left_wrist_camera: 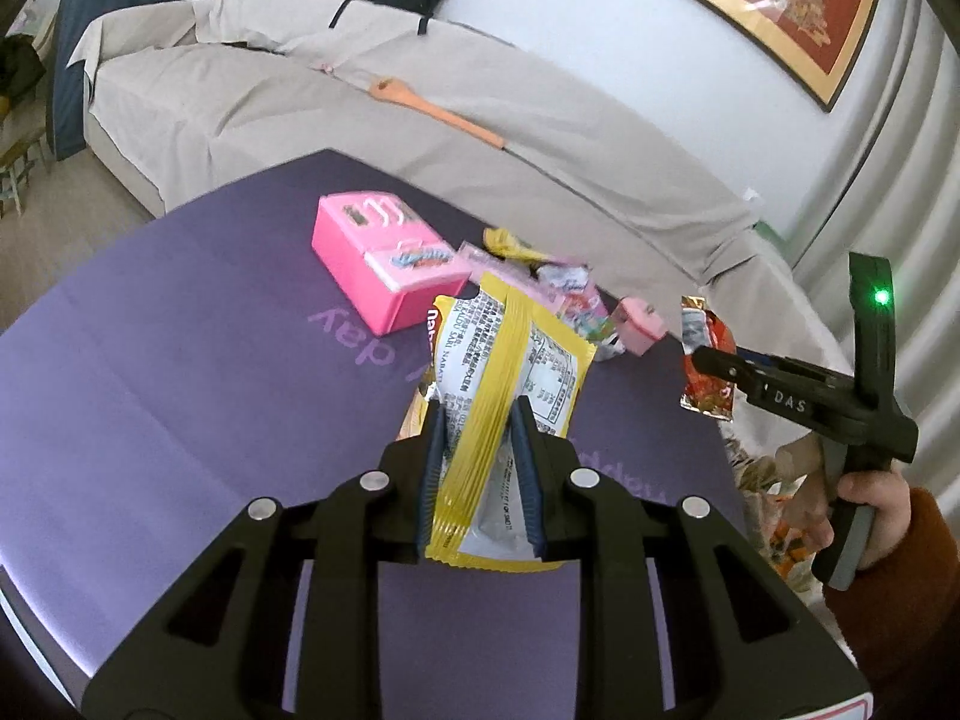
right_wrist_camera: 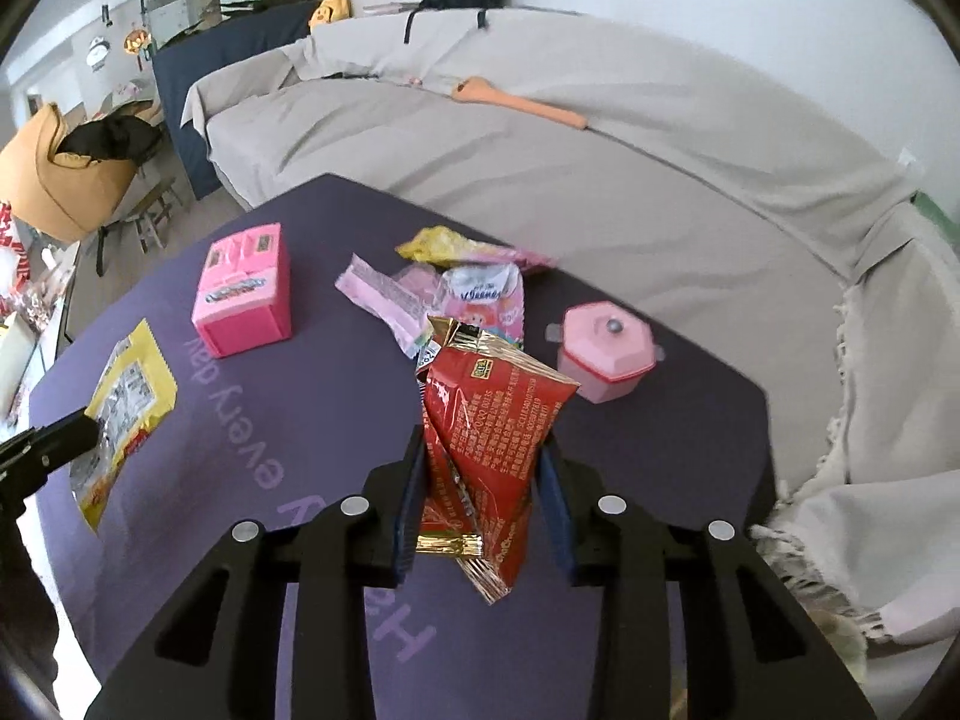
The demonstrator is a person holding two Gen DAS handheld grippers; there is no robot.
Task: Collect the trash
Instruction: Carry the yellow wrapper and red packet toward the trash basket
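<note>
Now left claw (left_wrist_camera: pixel 480 420) pinching yellow wrapper (left_wrist_camera: pixel 510 360); right claw (right_wrist_camera: pixel 483 450) narrowed, pinching red wrapper (right_wrist_camera: pixel 492 420).

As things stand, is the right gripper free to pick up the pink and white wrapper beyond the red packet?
Probably not yet. The right gripper is shut on a red packet, so it is occupied. The pink and white wrapper lies uncovered on the purple table, so the path itself looks free.

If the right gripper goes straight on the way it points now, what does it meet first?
Probably the pink-and-white wrapper on the purple table, just beyond the red wrapper the right gripper holds; depth is unclear.
</note>
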